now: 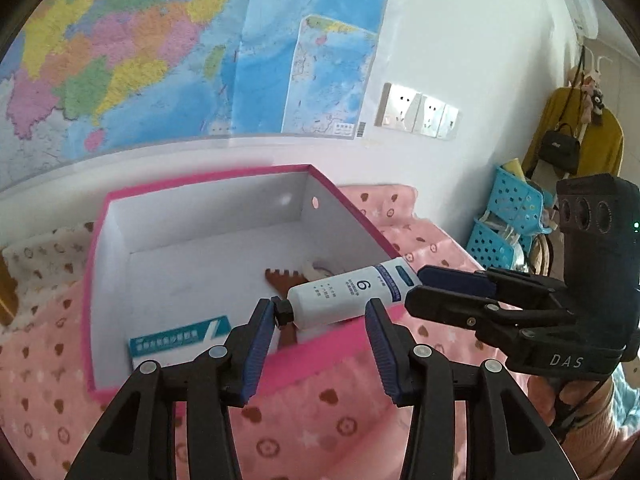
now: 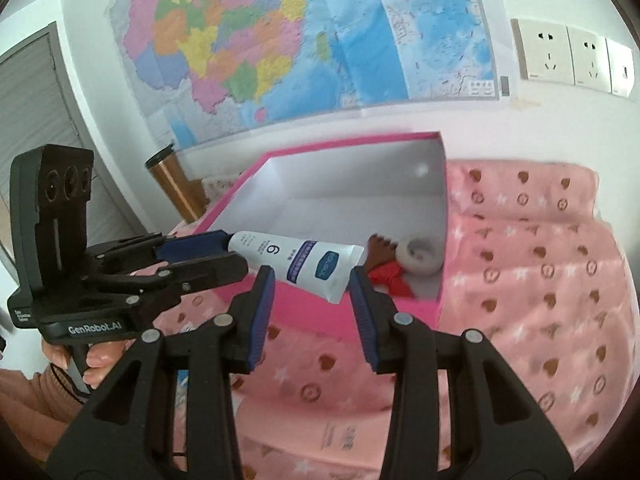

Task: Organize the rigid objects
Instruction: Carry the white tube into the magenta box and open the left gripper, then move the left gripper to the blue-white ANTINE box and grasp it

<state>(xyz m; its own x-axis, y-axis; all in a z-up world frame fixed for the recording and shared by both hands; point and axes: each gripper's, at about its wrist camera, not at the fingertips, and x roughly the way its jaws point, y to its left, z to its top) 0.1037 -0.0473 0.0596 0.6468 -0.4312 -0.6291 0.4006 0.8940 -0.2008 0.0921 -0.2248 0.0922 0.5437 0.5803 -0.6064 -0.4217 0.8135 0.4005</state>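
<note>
A white tube marked "6" (image 1: 344, 294) with a black cap hangs over the front rim of a pink box (image 1: 96, 280). In the left wrist view the other gripper (image 1: 416, 284) comes in from the right and pinches the tube's crimped end. In the right wrist view the tube (image 2: 296, 262) crosses the box rim (image 2: 304, 308), and the other gripper (image 2: 232, 250) enters from the left at its cap end. The gripper carrying each camera stands wide open in front of the tube, the left one (image 1: 320, 332) and the right one (image 2: 312, 284). Which one grips the tube is unclear.
Inside the box lie a teal and white carton (image 1: 176, 338), a brown comb-like piece (image 1: 282, 280), a white roll (image 2: 418, 256) and a red bow (image 2: 390, 278). The box rests on a pink patterned blanket (image 2: 520, 280). Blue baskets (image 1: 508, 216) stand at the right, a copper cup (image 2: 176, 184) at the left.
</note>
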